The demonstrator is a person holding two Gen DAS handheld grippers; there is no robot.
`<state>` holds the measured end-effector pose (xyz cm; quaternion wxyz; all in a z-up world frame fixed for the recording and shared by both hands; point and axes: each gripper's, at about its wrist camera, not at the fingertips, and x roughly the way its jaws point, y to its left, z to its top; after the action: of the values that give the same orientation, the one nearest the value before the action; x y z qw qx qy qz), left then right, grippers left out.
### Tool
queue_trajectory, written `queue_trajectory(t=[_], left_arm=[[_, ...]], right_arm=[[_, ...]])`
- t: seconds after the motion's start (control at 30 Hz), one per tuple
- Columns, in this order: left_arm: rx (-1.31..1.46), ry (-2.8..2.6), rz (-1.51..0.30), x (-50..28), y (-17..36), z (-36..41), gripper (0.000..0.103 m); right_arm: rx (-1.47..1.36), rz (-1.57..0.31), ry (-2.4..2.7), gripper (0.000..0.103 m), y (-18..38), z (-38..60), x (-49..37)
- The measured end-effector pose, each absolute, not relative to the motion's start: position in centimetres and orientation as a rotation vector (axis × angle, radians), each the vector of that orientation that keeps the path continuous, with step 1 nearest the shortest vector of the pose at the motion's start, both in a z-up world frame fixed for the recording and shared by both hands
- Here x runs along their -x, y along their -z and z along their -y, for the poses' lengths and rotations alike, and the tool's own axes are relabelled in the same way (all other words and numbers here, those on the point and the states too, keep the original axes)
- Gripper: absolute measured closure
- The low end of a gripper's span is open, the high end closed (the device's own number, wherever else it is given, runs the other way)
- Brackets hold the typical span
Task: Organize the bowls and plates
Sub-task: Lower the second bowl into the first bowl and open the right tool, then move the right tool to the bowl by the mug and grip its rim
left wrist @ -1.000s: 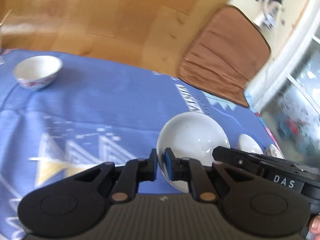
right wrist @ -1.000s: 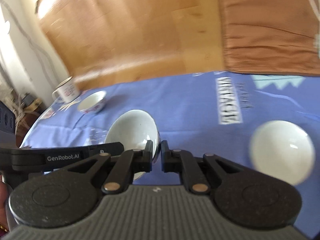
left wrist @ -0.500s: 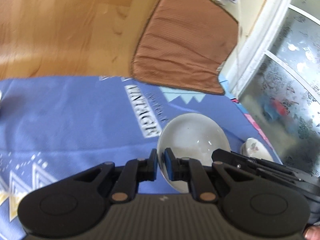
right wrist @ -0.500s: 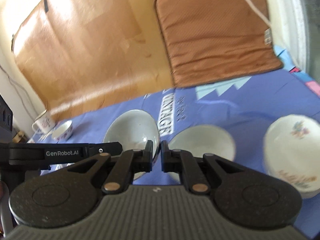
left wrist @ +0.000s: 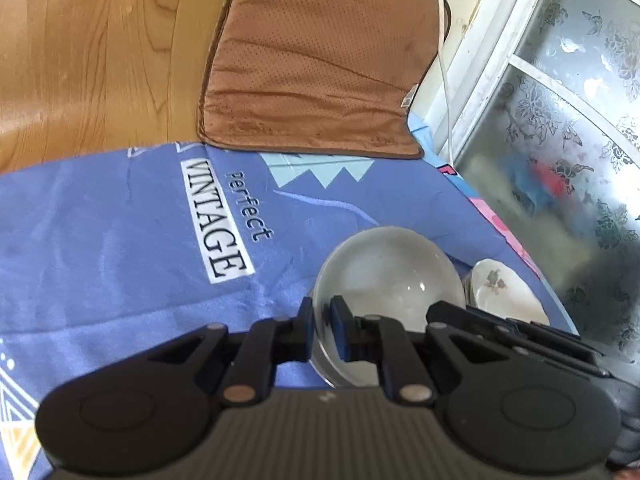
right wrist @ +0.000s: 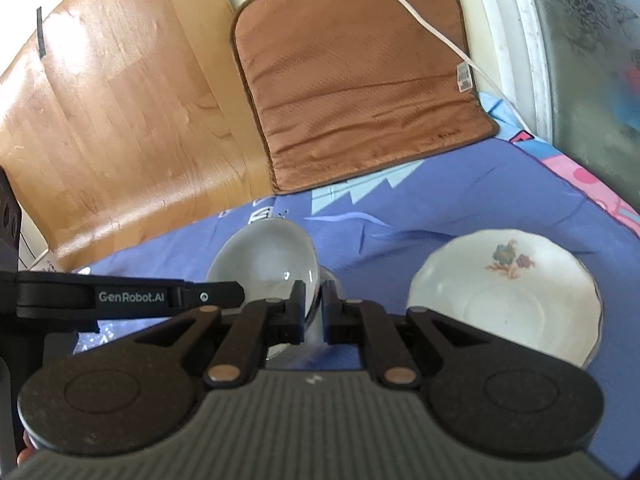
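Note:
A plain white bowl (left wrist: 388, 272) hangs low over the blue cloth, held by both grippers on opposite sides. My left gripper (left wrist: 322, 312) is shut on its left rim. My right gripper (right wrist: 314, 300) pinches the right rim of the same bowl (right wrist: 264, 260), and its jaws are starting to open with the rim still between the pads. The grey edge of a second bowl (right wrist: 330, 280) shows just under the held one; I cannot tell whether they touch. To the right, on the cloth, lies a white plate with a flower print (right wrist: 508, 300), also seen as the flower plate (left wrist: 500, 284).
A brown padded mat (right wrist: 360, 80) leans against the wall behind the cloth, with a white cable (right wrist: 420, 20) across it. A wooden board (right wrist: 120, 100) stands to the left. A frosted window (left wrist: 560, 140) bounds the right side, close to the plate.
Both grippers carried the bowl to the right across the cloth. The small patterned bowl and mug left the view; the flower plate came in. The held bowl now sits over the second white bowl.

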<state>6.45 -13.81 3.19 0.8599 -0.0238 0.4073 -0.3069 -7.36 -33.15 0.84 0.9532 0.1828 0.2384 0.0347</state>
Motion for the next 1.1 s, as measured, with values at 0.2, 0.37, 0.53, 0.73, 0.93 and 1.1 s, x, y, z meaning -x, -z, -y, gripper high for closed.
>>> queue_trajectory(t=[0.2, 0.37, 0.53, 0.73, 0.93, 1.1], left_arm=[[0.036, 0.641, -0.86, -6.4, -3.0, 14.1, 0.092], [0.039, 0.651, -0.843, -6.1, -3.4, 13.9, 0.091], [0.053, 0.644, -0.813, -5.8, -4.2, 12.8, 0.09], [0.108, 0.622, -0.772, -5.8, -5.2, 8.9, 0.09], [0.157, 0.468, -0.701, -5.9, -5.1, 0.9, 0.09], [0.234, 0.234, -0.626, -6.4, -4.3, -8.2, 0.09]], right_arm=[[-0.327, -0.466, -0.051, 0.087, -0.7, 32.7, 7.2], [-0.338, -0.472, -0.04, 0.076, -0.4, 32.9, 7.1], [-0.315, -0.428, -0.016, 0.075, -1.1, 32.6, 7.6], [-0.326, -0.363, -0.044, 0.075, -2.7, 31.8, 8.2], [-0.283, -0.365, -0.163, 0.075, -4.6, 28.1, 6.8], [-0.289, -0.488, -0.338, 0.075, -4.8, 23.1, 2.9]])
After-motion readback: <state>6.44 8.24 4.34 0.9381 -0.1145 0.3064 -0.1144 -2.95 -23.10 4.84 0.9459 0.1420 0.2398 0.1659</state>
